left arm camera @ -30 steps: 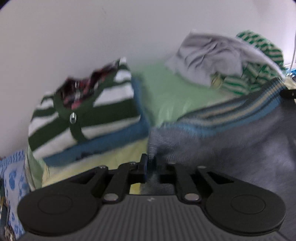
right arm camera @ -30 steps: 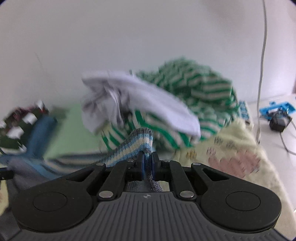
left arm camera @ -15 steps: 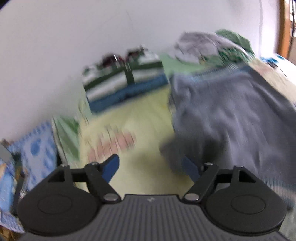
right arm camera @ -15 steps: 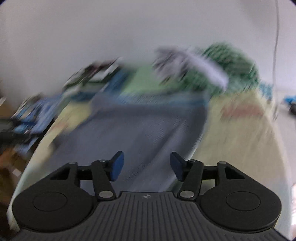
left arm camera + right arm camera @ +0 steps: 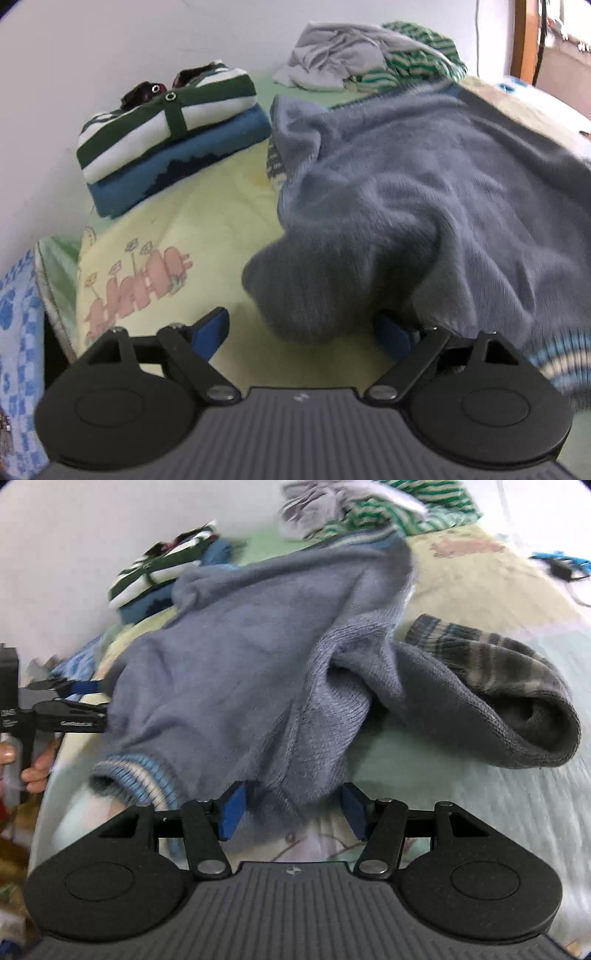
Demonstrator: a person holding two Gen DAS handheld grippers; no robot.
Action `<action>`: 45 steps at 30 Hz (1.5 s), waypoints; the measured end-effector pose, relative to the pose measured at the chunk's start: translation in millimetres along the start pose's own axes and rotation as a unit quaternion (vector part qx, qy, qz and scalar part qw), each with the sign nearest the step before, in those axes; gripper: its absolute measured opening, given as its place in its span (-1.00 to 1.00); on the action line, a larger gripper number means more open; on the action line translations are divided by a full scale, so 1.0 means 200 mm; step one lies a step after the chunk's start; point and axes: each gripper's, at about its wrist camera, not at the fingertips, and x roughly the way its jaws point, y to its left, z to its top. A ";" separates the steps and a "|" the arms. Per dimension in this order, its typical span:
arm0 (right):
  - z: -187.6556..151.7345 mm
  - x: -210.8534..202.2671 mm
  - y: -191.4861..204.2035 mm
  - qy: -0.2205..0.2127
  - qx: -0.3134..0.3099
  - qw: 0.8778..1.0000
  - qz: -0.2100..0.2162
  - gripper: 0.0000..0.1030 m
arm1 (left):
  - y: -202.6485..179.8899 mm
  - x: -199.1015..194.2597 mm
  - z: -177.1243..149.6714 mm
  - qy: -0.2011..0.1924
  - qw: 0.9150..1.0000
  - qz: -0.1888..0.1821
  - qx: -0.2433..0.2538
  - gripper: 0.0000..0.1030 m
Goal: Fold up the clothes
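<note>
Both cameras sit low on the grippers and look forward and down at the bed.

The left wrist camera is close to the gray sweater, at its near left edge. It looks across the sweater to the folded stack and the white wall.

The right wrist camera is close to the sweater's near hem. It looks across it to the same wall.

Both views share the sweater, the stack and the messy pile behind it.

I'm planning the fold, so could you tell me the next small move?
Probably close the right claw on the grey sweater hem lying between its open pads: the sweater lies spread on the bed, its right sleeve still crumpled outward.
</note>
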 end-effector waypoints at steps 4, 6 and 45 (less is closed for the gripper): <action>-0.01 0.04 0.06 -0.033 0.005 0.999 -0.017 0.02 | -0.03 0.00 0.03 -0.027 1.000 0.001 -0.015 -0.12; -0.01 0.06 0.08 -0.045 0.008 0.999 -0.026 -0.36 | -0.09 -0.01 0.04 -0.037 0.999 0.012 0.000 -0.37; -0.35 0.02 0.81 -0.059 -0.432 0.900 0.004 0.15 | -0.40 -0.42 -0.29 -0.018 0.977 0.046 0.208 0.59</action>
